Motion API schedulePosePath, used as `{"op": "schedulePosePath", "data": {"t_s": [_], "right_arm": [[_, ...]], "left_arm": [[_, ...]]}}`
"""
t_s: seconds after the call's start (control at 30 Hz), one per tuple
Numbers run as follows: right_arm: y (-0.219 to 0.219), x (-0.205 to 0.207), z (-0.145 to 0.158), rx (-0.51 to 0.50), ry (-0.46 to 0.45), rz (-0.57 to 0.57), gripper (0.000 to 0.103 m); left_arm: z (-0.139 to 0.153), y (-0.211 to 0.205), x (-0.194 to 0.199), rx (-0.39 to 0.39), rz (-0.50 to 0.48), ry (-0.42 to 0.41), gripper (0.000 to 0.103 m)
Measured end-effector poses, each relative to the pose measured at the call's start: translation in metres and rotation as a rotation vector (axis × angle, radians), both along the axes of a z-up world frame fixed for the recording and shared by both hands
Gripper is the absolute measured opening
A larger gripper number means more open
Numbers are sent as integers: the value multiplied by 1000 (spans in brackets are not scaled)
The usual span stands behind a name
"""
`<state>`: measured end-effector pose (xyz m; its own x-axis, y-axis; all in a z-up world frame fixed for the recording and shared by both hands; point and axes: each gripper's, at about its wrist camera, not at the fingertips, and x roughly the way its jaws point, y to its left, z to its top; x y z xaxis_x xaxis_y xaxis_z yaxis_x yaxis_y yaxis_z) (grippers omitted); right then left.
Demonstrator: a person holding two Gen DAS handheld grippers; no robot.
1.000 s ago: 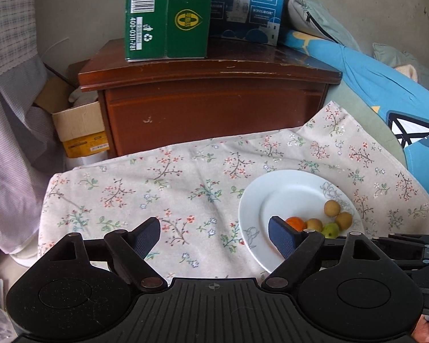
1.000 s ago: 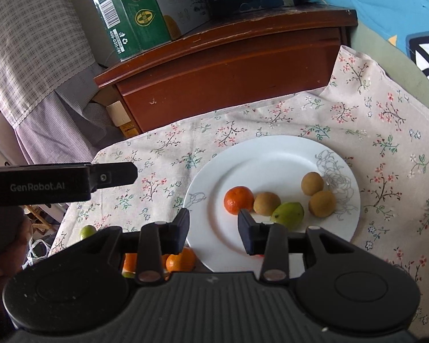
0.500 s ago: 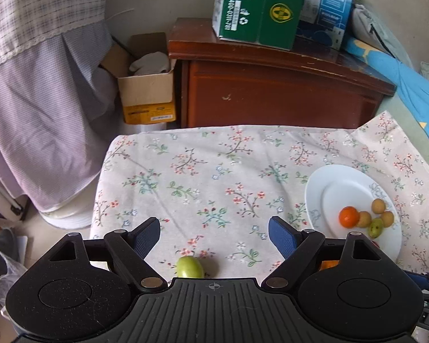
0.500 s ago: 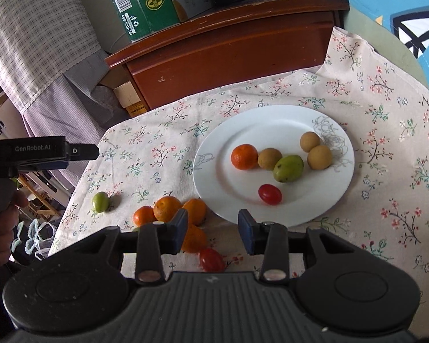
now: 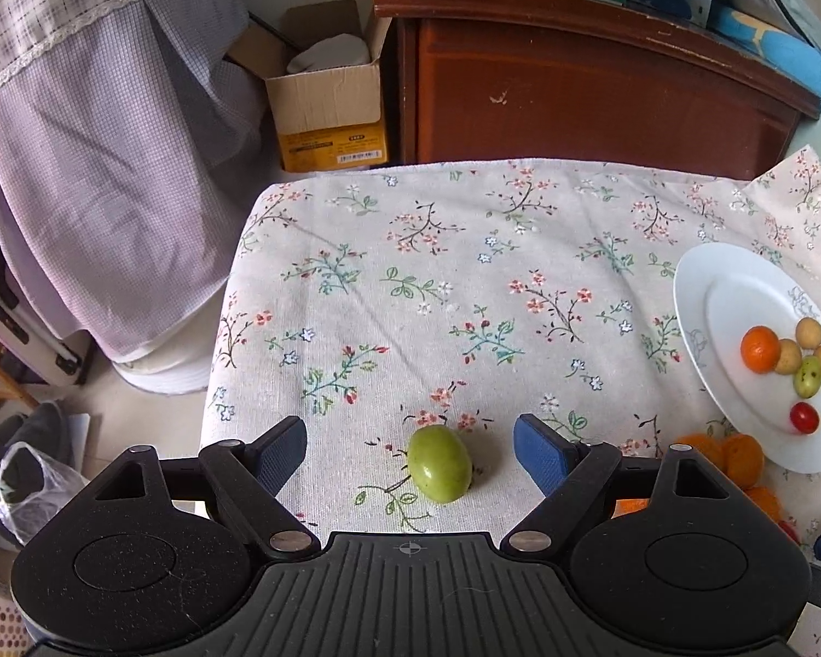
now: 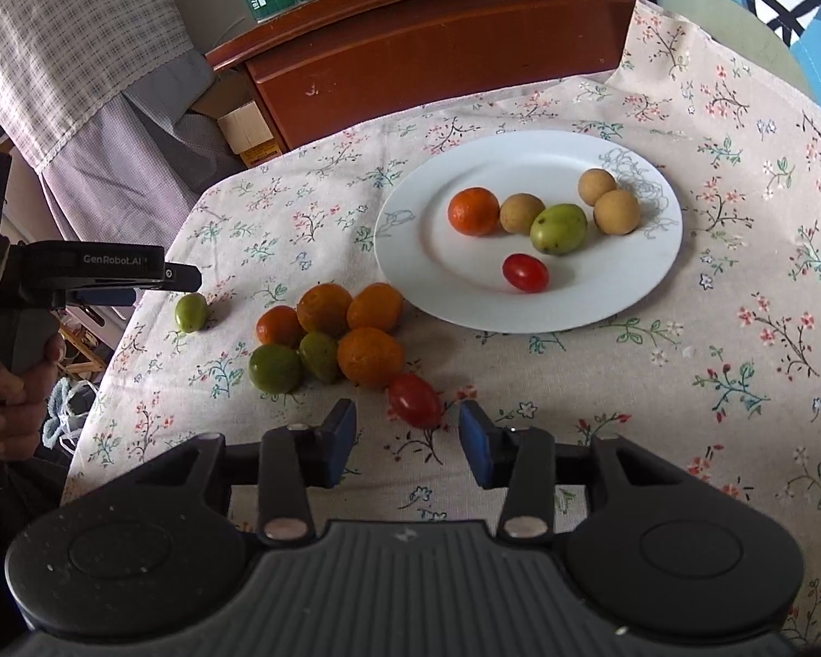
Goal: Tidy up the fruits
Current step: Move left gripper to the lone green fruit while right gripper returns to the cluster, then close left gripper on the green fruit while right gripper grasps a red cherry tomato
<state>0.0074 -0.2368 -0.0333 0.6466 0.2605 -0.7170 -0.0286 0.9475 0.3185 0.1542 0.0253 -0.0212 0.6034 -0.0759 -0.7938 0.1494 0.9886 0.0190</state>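
Note:
A white plate on the floral cloth holds an orange, brown fruits, a green fruit and a cherry tomato. In front of it lies a pile of oranges and green fruits. A lone green fruit lies apart at the left; it also shows in the right wrist view. My left gripper is open with that fruit between its fingers, apart from both pads. My right gripper is open, with a loose cherry tomato just ahead between its fingertips.
A brown wooden cabinet with cartons on top stands behind the table. An open cardboard box and hanging checked cloth are at the left. The cloth's left edge drops to the floor. The plate also shows at the left wrist view's right edge.
Both grippers have pulled back and downward from the plate. The left one swung left, bringing the lone green fruit between its fingers. The right one now has the loose tomato ahead of it.

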Motion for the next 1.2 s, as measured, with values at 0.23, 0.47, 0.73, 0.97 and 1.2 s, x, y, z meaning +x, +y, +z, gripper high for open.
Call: {"op": "schedulePosePath", "data": {"t_s": [0.23, 0.47, 0.73, 0.97, 1.2], "right_arm": [[0, 4, -8, -12, 3, 3, 47], [6, 9, -11, -41, -19, 16, 47], [12, 12, -12, -91, -46, 34, 43], [17, 12, -13, -109, -53, 60, 23], [17, 11, -13, -100, -51, 55, 22]], "left_arm": [[-17, 0, 5, -8, 24, 45, 85], [-21, -4, 3, -6, 17, 19, 81], [-28, -7, 1, 4, 1, 13, 59], [-27, -9, -4, -14, -50, -9, 26], [-25, -13, -11, -18, -72, -22, 25]]}}
